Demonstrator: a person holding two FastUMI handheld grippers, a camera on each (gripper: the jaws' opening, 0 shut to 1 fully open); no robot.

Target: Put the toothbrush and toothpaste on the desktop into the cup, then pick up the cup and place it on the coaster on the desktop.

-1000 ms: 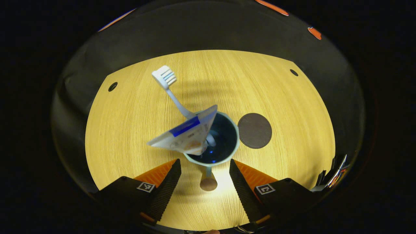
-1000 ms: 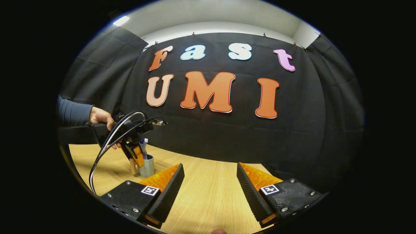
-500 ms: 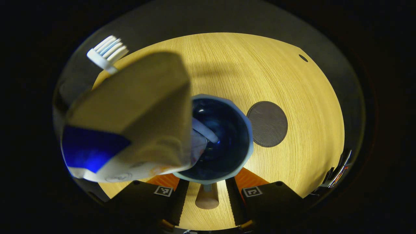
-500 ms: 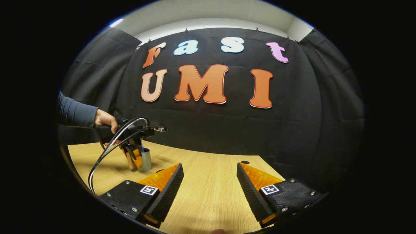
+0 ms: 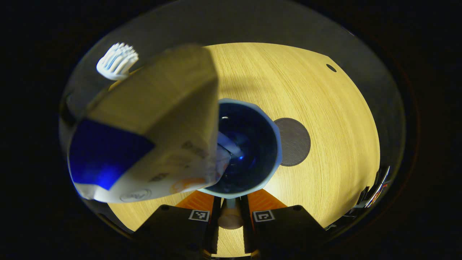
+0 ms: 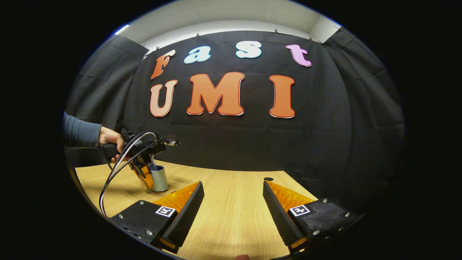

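Note:
A pale blue cup [image 5: 249,148] with a dark inside stands on the wooden desktop [image 5: 325,108] in the left gripper view. The toothpaste tube [image 5: 155,133] leans out of it to the left, very close to the camera. Beside it, the toothbrush stem [image 5: 229,142] dips into the cup and its head [image 5: 117,65] rises at upper left. My left gripper [image 5: 230,216] is shut on the cup's wooden handle [image 5: 229,219]. A dark round coaster [image 5: 294,141] lies just right of the cup. In the right gripper view, the cup [image 6: 158,178] leans slightly under the left gripper [image 6: 144,175]. My right gripper [image 6: 232,206] hovers open.
A person's hand [image 6: 108,137] in a grey sleeve holds the left gripper, with cables [image 6: 112,177] looping down to the desktop. Small dark holes [image 5: 331,67] [image 6: 268,178] mark the desktop's far corners. The black cloth wall stands right behind the far edge.
My left gripper dropped close over the cup and its fingers shut on the handle. The cup now leans slightly and sits nearer the coaster. The right gripper stayed open.

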